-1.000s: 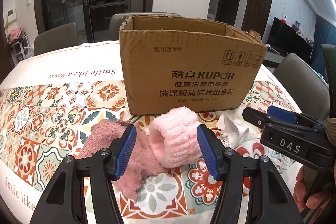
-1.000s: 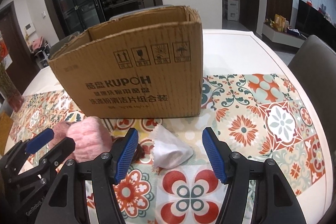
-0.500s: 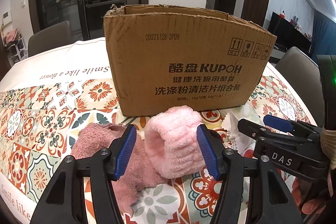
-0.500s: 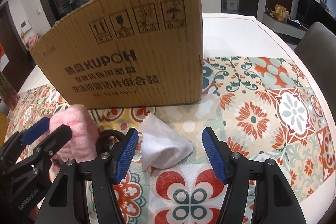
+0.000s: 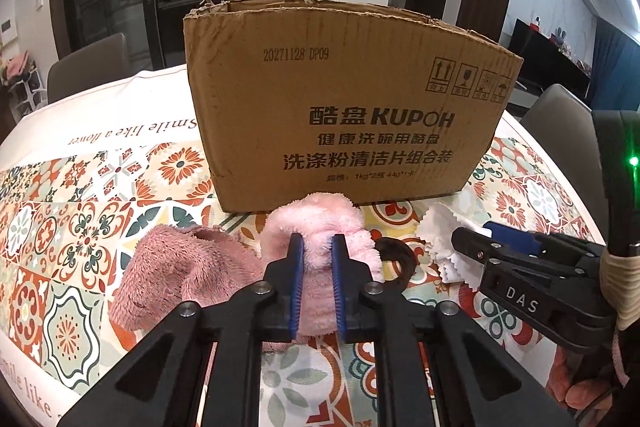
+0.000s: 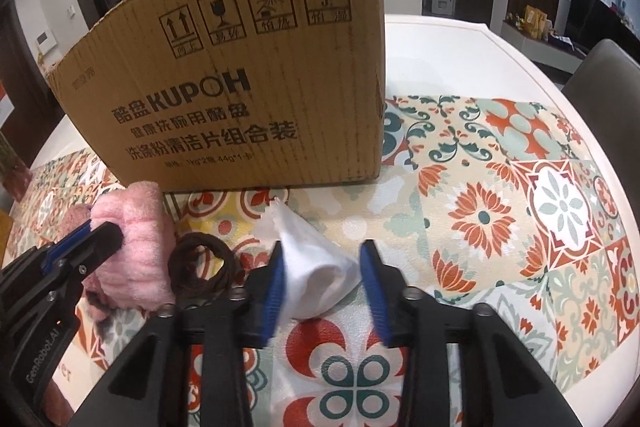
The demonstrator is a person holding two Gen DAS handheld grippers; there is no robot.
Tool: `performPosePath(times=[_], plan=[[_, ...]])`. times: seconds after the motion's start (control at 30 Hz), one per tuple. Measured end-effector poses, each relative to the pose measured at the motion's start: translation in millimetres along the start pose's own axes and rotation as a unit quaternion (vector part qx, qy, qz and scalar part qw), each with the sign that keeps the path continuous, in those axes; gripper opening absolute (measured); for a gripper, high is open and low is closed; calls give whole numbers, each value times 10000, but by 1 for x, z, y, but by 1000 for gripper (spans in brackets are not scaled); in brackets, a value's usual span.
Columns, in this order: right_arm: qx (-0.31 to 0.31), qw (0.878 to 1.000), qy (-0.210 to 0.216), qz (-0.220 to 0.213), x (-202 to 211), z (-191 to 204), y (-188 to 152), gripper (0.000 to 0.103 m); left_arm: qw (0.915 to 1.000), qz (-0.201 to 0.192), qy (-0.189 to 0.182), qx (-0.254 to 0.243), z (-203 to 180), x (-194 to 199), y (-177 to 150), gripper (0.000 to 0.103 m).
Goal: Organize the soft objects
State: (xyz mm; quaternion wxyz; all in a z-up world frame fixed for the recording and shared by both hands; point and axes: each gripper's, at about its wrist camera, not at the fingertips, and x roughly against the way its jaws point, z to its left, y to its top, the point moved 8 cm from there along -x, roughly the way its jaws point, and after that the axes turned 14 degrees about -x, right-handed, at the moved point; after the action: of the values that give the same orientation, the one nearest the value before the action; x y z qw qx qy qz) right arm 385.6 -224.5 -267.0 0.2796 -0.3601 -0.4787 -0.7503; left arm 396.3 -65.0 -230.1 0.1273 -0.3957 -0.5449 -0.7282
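A fluffy light-pink band (image 5: 316,219) lies in front of the cardboard box (image 5: 340,99). My left gripper (image 5: 317,241) is closing and its blue pads press the band's near side. A dusty-pink towel (image 5: 172,267) lies just left of it, partly under the band. My right gripper (image 6: 322,247) is closing too. A white cloth with a pinked edge (image 6: 320,275) fills the gap between its pads and is pinched a little narrower. The left wrist view shows the right gripper (image 5: 474,233) over that cloth (image 5: 436,227).
A brown hair tie (image 6: 204,263) lies between the band and the white cloth. The open-topped box (image 6: 240,67) stands on a patterned tablecloth (image 6: 520,207). Grey chairs (image 5: 88,67) (image 6: 600,67) ring the table. A hand (image 5: 572,387) holds the right gripper.
Both grippers' jaws have drawn together, the left onto the pink band, the right around the white cloth. The right gripper sank closer to the table; the box looms larger.
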Motion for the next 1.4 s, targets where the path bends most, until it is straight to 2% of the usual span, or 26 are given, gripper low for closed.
performPosePath(times=[0.13, 0.27, 1.4], plan=[[-58, 10000, 54, -1, 5, -2, 0, 23, 10000, -31, -28, 73, -1, 8, 1, 11], [12, 9999, 89, -109, 16, 2, 3, 21, 9999, -57, -11, 96, -2, 18, 3, 10], [304, 9925, 574, -1036, 137, 32, 34, 20, 9958, -879, 219, 113, -6, 124, 47, 10]])
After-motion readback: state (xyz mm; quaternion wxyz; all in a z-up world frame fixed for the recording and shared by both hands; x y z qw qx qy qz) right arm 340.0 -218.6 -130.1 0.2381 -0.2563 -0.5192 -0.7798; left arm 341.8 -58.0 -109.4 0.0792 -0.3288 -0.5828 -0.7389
